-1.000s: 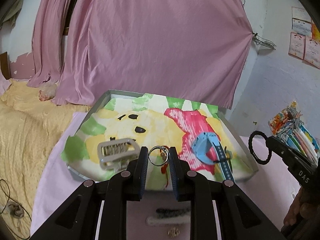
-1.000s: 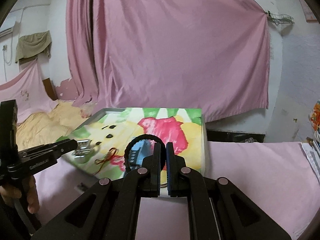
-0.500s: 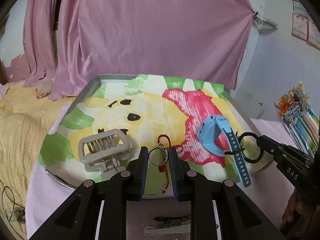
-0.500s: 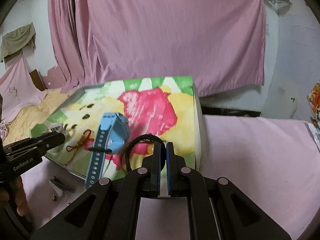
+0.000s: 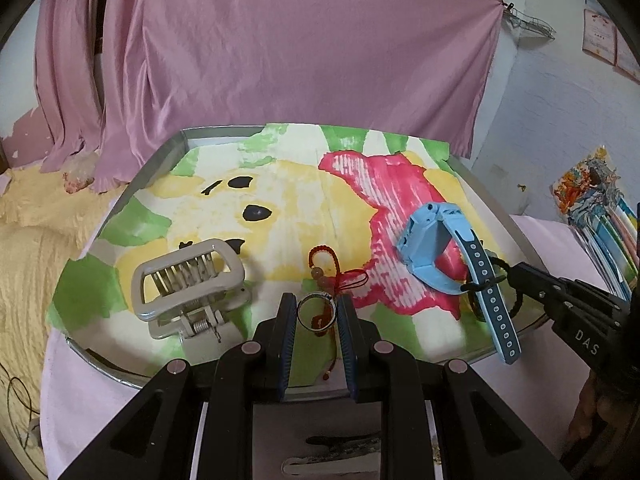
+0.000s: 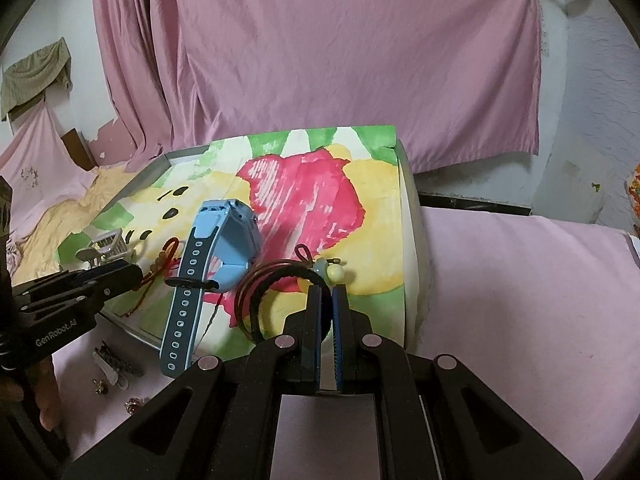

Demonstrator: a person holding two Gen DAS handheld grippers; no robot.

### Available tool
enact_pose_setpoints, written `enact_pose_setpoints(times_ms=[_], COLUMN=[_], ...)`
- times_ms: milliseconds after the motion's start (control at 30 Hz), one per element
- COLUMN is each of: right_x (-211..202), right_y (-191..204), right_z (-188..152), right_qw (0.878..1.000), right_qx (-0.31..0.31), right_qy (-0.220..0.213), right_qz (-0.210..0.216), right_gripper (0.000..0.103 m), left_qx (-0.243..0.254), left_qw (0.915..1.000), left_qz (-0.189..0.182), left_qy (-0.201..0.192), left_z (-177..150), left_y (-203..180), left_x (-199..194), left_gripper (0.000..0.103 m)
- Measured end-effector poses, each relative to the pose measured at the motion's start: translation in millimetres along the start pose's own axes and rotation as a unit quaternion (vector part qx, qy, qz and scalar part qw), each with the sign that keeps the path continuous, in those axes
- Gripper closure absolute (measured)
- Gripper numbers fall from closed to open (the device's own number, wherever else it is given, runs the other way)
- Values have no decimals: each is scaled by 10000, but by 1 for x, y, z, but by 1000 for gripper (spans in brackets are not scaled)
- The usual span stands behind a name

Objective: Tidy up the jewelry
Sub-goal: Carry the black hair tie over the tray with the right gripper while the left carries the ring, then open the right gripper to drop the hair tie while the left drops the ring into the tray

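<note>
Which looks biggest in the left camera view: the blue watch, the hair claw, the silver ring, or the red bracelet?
1. Watch
2. Hair claw, nearly as large
3. Red bracelet
4. Ring, though held nearer the camera in the left tool

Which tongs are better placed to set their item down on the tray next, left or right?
Probably the right tongs: their black hair tie already hangs low over the tray beside the blue watch. The left tongs hold the silver ring at the tray's near edge.
</note>
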State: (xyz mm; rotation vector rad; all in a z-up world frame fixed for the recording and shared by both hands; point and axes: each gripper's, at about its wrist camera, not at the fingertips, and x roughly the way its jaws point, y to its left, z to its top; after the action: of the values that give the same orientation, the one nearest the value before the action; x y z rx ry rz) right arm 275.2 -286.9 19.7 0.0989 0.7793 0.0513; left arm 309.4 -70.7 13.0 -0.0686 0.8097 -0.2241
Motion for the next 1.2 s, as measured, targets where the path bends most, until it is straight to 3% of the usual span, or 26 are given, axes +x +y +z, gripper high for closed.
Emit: enact_pose_setpoints(times_ms=[200, 333, 467, 633, 700, 767, 833, 900, 1033, 1100, 1200], right_x=[1, -3, -11, -25, -31, -37, -45, -54, -68, -77, -89], right_y=[1, 0, -1, -4, -4, -5, -7, -7, -5, -2, 2], right_z=[0, -1, -2, -2, -3, -3, -4, -6, -11, -15, -20], right_qw=[10000, 10000, 9998, 9990, 9984, 9976, 9962, 9944, 9907, 9877, 9832], right_qx=[-2, 25, 36, 97, 108, 141, 198, 240, 259, 231, 179], right_qy=[45, -31, -165, -434, -551, -679, -853, -1020, -1322, -1523, -1795], right_qz=[-12, -41, -62, 6, 4, 7, 35, 102, 207, 252, 281], right_gripper=[95, 72, 70, 70, 69, 56, 46, 43, 19, 16, 8], left_qx=[68, 147, 160, 133, 123, 122, 94, 49, -4, -57, -136], left_qw=[9999, 9998, 9997, 9987, 9980, 9976, 9966, 9951, 9924, 9896, 9831], left_qz=[-115, -108, -90, -144, -135, -93, -70, -30, -14, 32, 59], left_qy=[-24, -75, -175, -461, -598, -681, -814, -990, -1227, -1436, -1826], left_z=[0, 0, 1, 2, 2, 2, 0, -2, -8, -12, -20], left_y=[-3, -5, -6, -6, -6, -6, -5, -3, 0, 3, 6], left_x=[-1, -3, -8, -21, -28, -33, -41, -50, -65, -74, -90], left_gripper=[83, 83, 81, 55, 53, 50, 35, 25, 15, 5, 1])
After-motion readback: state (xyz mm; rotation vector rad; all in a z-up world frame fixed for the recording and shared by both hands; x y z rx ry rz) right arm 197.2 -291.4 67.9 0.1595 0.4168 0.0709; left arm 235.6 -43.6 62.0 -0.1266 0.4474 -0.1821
